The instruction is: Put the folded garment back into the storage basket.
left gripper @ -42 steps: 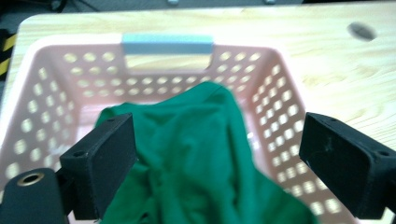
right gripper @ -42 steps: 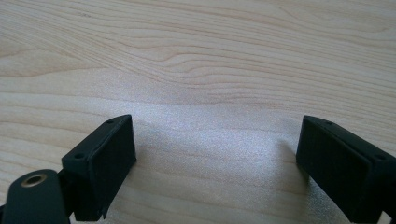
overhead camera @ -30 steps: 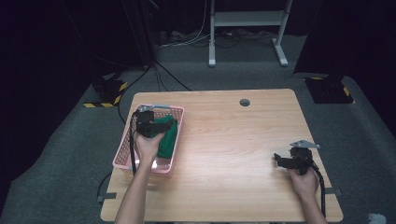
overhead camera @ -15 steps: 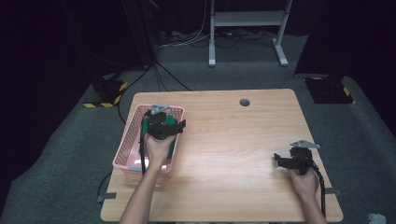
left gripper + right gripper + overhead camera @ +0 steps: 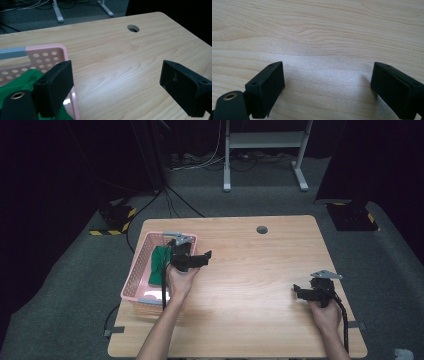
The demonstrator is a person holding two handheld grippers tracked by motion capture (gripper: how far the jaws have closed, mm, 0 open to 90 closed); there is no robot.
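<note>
A: Where is the left gripper (image 5: 200,260) sitting, and how is the hand posed?

B: The left hand (image 5: 180,281) is reaching in from the bottom edge, forearm angled up toward the basket (image 5: 131,280). The gripper is hanging over the basket's right rim, with its jaws pointing right across the table (image 5: 260,285). In the left gripper view the jaws are standing wide apart, released, with bare wood and the pink rim between them and nothing gripped.

A: And the green cloth (image 5: 159,265)?

B: It is lying inside the pink basket, at the table's left side, just beside and below the left gripper. Its left jaw is partly covering the cloth in the left gripper view (image 5: 25,80).

A: What is the right gripper (image 5: 299,292) doing?

B: The right hand (image 5: 325,312) is resting near the table's right front corner, well apart from the basket, jaws pointing left. They are also released, with bare tabletop between them.
</note>
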